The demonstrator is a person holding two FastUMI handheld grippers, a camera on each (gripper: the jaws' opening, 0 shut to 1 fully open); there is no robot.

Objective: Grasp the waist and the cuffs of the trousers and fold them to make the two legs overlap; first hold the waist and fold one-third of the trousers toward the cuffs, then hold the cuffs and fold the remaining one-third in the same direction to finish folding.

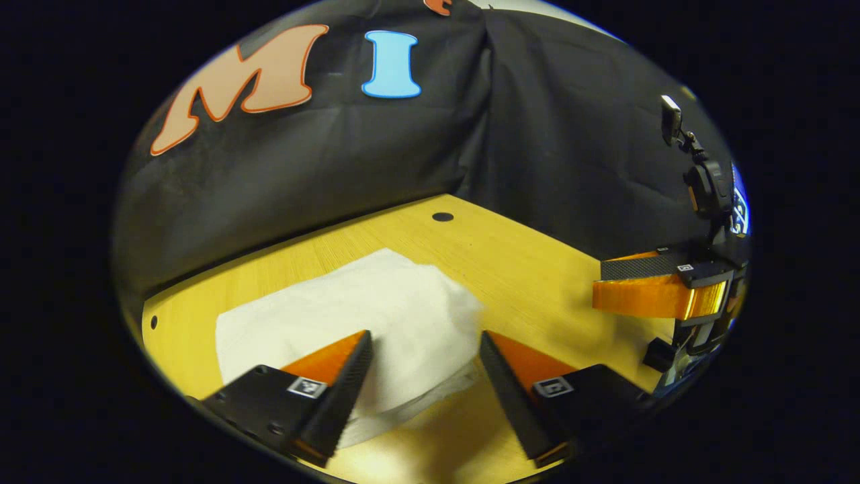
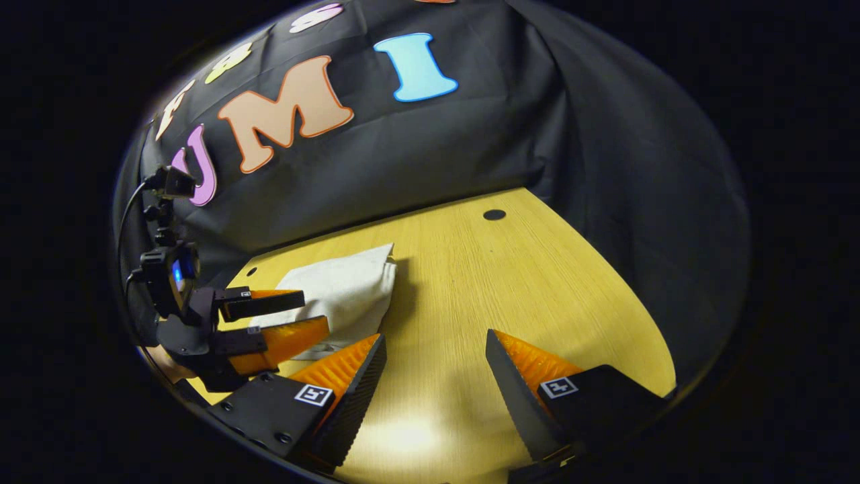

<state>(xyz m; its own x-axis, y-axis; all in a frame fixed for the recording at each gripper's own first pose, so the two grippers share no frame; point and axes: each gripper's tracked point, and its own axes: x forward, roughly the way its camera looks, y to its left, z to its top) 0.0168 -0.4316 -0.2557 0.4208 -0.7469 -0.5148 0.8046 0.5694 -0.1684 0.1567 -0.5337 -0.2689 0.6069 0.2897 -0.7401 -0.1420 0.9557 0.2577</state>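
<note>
White cloth, the trousers [image 1: 356, 316] lie as a compact stacked bundle on the wooden table [image 1: 524, 269], toward its left side and not far from the black booth wall. Layered edges show along the near side in the left gripper view, so by my reading the folding is finished or close to it. In the right gripper view the trousers [image 2: 349, 289] form a short, thick rectangle whose long axis runs roughly from the near-left edge of the table toward the back wall, with the folded edge facing the bare right half of the table [image 2: 537, 289].

Straight ahead of the left gripper [image 1: 423, 366] sits the bundle, its near edge showing between the two spread fingers; whether they touch the cloth I cannot tell, and they hold nothing. Seen from the right gripper view, the left gripper [image 2: 302, 316] hovers just beside the bundle, its jaws apart.

Well off to the side, the right gripper [image 2: 433, 376] is wide open and empty over bare wood, the trousers to its front-left. The left gripper is clearly the nearer, so any last tidy or press would fall to it.
</note>
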